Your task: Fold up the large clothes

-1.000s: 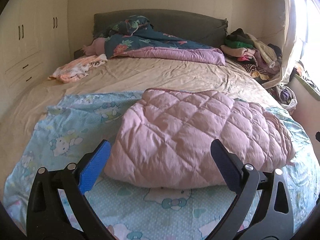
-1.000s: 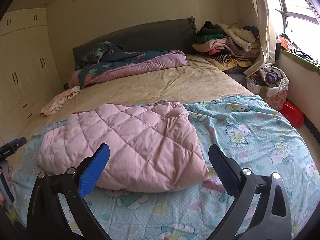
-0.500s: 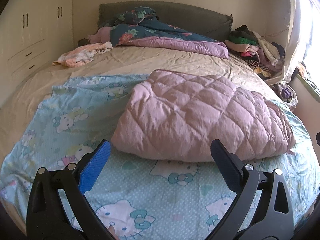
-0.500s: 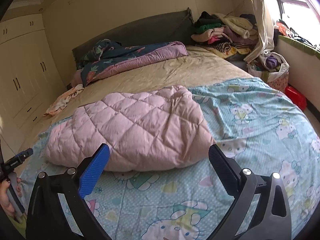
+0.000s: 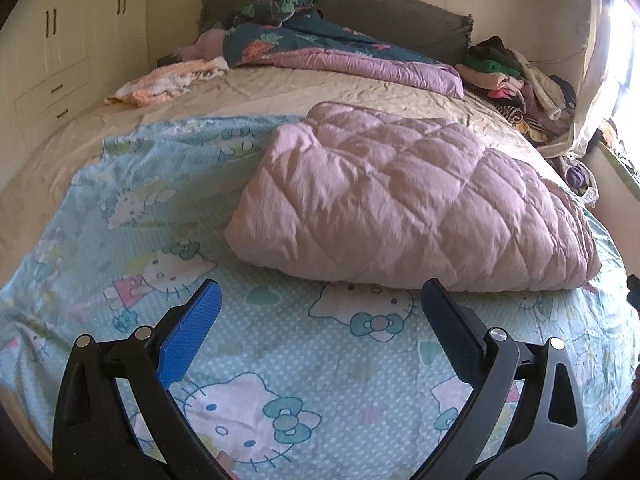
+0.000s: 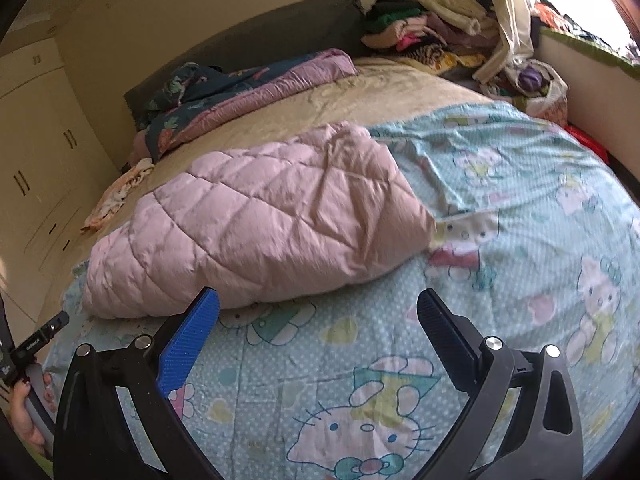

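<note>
Both tongs (image 5: 320,296) (image 6: 318,304) agape, empty — level above the folded pink quilt (image 5: 408,208).

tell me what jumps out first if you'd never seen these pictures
The puffy pink quilted jacket lies folded in a bundle in the middle of the bed, on a pale blue cartoon-cat sheet. Both the left gripper and the right gripper are wide open and empty, short of the bundle. Behind, a heap of mixed clothes sits at the bed's far right corner, by the window.

Bed (image 5: 360,92) bearing cartoon sheet (image 5: 132,216), perhaps quilt (image 5: 400,204)
</note>
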A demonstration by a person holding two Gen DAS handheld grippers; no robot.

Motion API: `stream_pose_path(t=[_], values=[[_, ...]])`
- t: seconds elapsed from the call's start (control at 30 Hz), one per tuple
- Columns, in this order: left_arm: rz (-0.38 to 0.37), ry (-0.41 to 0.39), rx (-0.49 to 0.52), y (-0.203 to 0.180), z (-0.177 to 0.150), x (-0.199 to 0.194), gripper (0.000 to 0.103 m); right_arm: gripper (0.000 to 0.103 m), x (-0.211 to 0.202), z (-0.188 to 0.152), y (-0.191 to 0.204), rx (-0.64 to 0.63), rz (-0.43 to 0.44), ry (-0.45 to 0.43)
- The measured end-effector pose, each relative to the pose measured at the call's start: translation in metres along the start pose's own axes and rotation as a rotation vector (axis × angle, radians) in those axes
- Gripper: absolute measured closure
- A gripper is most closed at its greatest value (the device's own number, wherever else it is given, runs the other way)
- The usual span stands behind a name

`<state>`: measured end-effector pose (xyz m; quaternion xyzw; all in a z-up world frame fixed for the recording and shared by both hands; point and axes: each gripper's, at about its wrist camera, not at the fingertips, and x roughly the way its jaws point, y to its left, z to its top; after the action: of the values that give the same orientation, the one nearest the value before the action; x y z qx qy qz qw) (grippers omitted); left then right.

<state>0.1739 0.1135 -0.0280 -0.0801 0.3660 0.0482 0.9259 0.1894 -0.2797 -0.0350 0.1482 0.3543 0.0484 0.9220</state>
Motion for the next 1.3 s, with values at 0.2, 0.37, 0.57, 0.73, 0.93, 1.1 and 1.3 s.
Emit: stream_pose_path(t=[0.2, 0.37, 0.57, 0.73, 0.93, 1.1, 1.3], values=[[-0.049, 0.047, -0.063, 0.009, -0.003, 0.016, 0.009, 0.004, 0.024, -0.006, -0.013, 0.063, -0.037, 0.064], [-0.145, 0.113, -0.188, 0.022, -0.002, 0.038, 0.01, 0.004, 0.05, -0.003, -0.031, 0.182, -0.025, 0.11], [-0.22, 0.137, -0.29, 0.027, 0.002, 0.057, 0.009, 0.004, 0.078, 0.007, -0.05, 0.349, 0.026, 0.134], [-0.258, 0.17, -0.383, 0.033, 0.003, 0.074, 0.009, 0.004, 0.1, 0.019, -0.057, 0.419, 0.051, 0.129], [-0.309, 0.194, -0.514, 0.043, 0.002, 0.093, 0.01, 0.004, 0.128, 0.024, -0.067, 0.479, 0.085, 0.145], [-0.35, 0.185, -0.599, 0.05, 0.005, 0.112, 0.009, 0.005, 0.14, 0.032, -0.068, 0.448, 0.081, 0.125], [-0.404, 0.194, -0.69, 0.055, 0.012, 0.135, 0.008, 0.005, 0.149, 0.037, -0.067, 0.421, 0.087, 0.124]])
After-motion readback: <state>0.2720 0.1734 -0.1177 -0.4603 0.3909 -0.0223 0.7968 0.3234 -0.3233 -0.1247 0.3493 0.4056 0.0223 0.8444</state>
